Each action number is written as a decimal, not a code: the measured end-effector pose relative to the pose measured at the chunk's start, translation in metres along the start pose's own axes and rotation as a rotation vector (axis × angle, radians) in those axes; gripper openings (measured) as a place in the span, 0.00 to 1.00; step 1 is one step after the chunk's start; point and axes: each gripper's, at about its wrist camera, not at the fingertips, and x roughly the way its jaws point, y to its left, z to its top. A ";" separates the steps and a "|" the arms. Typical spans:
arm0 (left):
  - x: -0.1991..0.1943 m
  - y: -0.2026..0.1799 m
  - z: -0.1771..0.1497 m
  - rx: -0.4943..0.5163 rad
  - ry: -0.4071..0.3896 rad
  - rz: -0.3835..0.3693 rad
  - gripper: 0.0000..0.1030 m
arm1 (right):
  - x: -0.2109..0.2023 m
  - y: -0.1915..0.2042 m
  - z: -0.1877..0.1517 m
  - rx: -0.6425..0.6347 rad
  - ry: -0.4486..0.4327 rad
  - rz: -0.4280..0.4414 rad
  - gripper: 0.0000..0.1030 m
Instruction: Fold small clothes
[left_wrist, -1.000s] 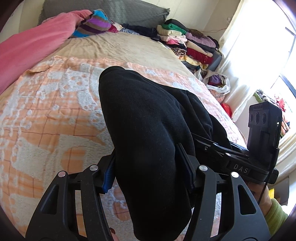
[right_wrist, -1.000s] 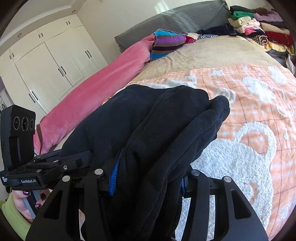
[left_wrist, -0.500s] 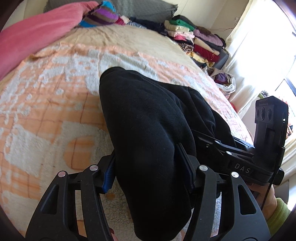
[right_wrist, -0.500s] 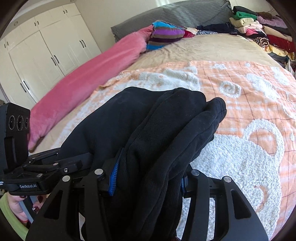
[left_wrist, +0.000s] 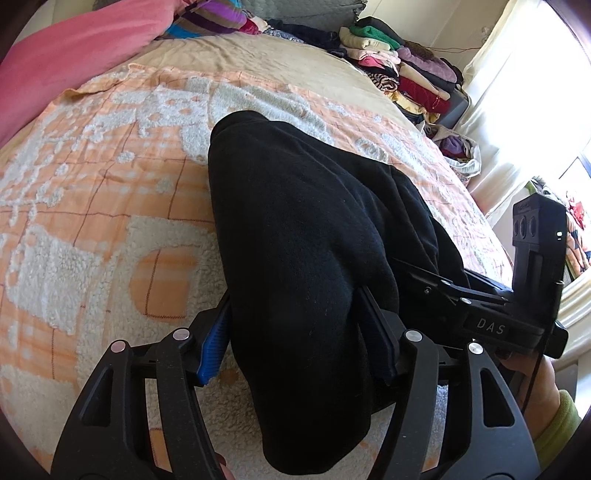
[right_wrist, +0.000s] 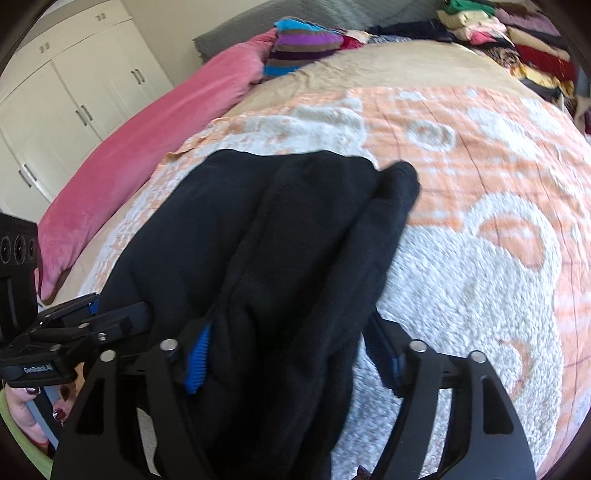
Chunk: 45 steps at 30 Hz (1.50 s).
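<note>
Item: one black fleece garment (left_wrist: 306, 266), folded into a thick bundle, resting on the orange-and-white blanket (left_wrist: 92, 206) of the bed, its far end toward the pillows and its near end lying between my two grippers. Left gripper (left_wrist: 295, 332): jaws opening, the cloth between them; the blue pad on one side stands just off the fabric while the other finger is still against it, so I count this as a release under way, not a hold. Right gripper (right_wrist: 288, 347): jaws opening faster, the garment's doubled edge between them, and a clear gap shows at the outer finger. Surroundings: pink pillow (right_wrist: 147, 147) along one side of the bed, striped cushion (right_wrist: 303, 48) at the head, stack of folded clothes (left_wrist: 406, 70) at the far corner, white wardrobe (right_wrist: 74, 96) beyond. Step in hand, as I judge it: setting the folded piece down and letting go. To do it well, I let both pairs of jaws open fully before I draw back, pull straight out along the fingers so no pad drags the top layer, and move both hands together so the bundle is not twisted. Risk noted: fleece clings to ribbed pads and may lift a flap.
</note>
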 end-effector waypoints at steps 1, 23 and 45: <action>0.000 0.000 0.000 0.002 0.001 0.000 0.55 | 0.002 -0.002 -0.001 0.018 0.008 0.001 0.73; -0.095 -0.021 0.008 0.071 -0.133 0.144 0.91 | -0.142 0.034 -0.011 -0.044 -0.367 -0.057 0.96; -0.146 -0.032 -0.073 0.082 -0.109 0.214 0.91 | -0.190 0.092 -0.104 -0.035 -0.277 -0.137 0.96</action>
